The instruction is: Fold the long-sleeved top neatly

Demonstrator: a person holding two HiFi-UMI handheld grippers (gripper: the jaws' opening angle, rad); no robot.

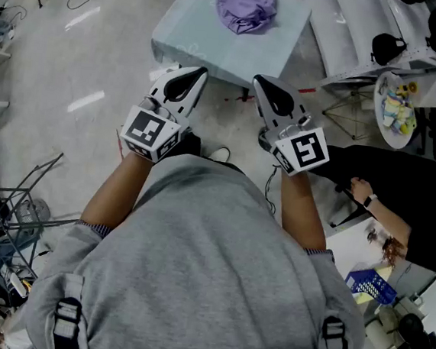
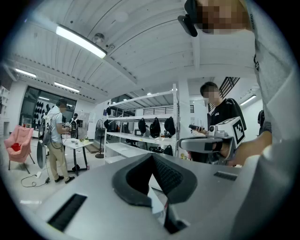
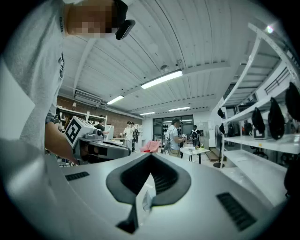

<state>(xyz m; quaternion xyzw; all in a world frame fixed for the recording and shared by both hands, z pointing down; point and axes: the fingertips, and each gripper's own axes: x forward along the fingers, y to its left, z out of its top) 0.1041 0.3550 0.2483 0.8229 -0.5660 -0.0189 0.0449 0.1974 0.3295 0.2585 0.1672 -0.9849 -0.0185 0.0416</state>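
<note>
The long-sleeved top [image 1: 246,5] is a purple heap, crumpled at the far edge of the pale blue table [image 1: 193,37] in the head view. My left gripper [image 1: 199,73] and right gripper [image 1: 259,81] are held side by side in front of my chest, short of the table and apart from the top. Both point level into the room. In the left gripper view the left gripper [image 2: 151,155] is shut with nothing in it, and the right gripper [image 2: 206,144] shows beside it. In the right gripper view the right gripper [image 3: 150,155] is likewise shut and empty. Neither gripper view shows the top.
A person in black [image 1: 401,187] sits at a desk to my right, near a blue basket [image 1: 371,284]. White shelving [image 1: 354,37] and a round tray [image 1: 397,110] stand at the far right. A metal stand [image 1: 16,196] is on my left. Other people stand farther off.
</note>
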